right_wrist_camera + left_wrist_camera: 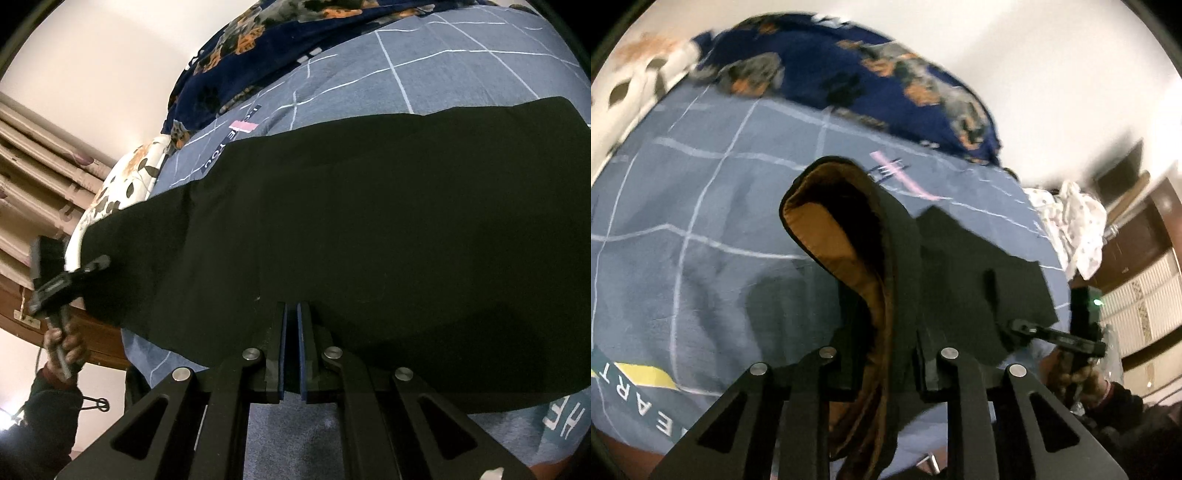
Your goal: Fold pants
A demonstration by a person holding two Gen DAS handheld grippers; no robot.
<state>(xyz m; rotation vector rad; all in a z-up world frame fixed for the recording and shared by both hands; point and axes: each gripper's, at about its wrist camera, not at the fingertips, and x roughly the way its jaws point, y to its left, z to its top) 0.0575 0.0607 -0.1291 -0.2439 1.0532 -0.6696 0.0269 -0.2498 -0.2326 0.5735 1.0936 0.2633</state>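
A pair of black, soft fabric pants with a tan-brown lining (369, 229) lies stretched across a bed under a grey-blue bedsheet with a white grid pattern (424, 62), one end lifted above the sheet. The left tongs (886, 373) are closed on a bunched edge of the cloth, its lining rolled outward just ahead of the fingers. The right tongs (293, 314) are nearly closed at the pants' near edge, blue pads a narrow slit apart; whether cloth is pinched between them cannot be told. The garment looks light, limp and lightly padded, likely to sag and slide between grips, so hems and waistband corners seem the surest holds. A navy floral blanket (236, 62) is heaped beyond the pants.
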